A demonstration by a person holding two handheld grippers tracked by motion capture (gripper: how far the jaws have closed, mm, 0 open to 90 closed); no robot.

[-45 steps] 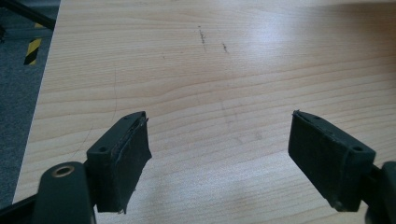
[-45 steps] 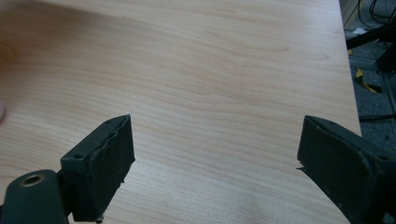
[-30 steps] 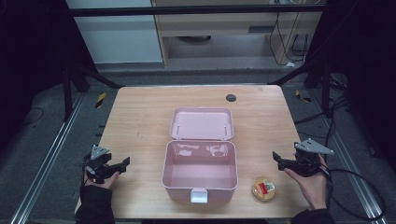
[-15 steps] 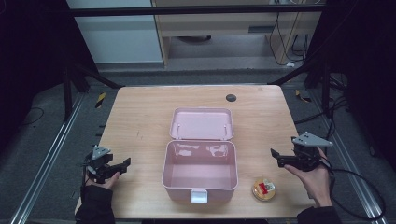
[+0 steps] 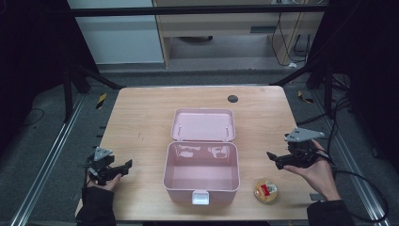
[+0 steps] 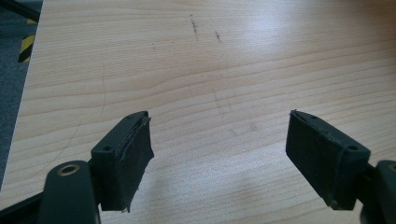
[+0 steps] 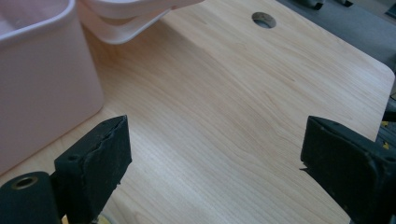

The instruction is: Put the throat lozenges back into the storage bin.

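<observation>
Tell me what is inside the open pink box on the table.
The pink box holds nothing that shows: the high view gives a bare pink floor with light glare. The strip of floor just behind its near wall is hidden. The small round container sits outside, to its right.

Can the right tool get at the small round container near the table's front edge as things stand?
Probably yes. The right tool is open and holds nothing, and the round container sits on bare table just below it, beside the pink box, with nothing between.

Left tool jaws wide apart, right tool jaws wide apart
</observation>
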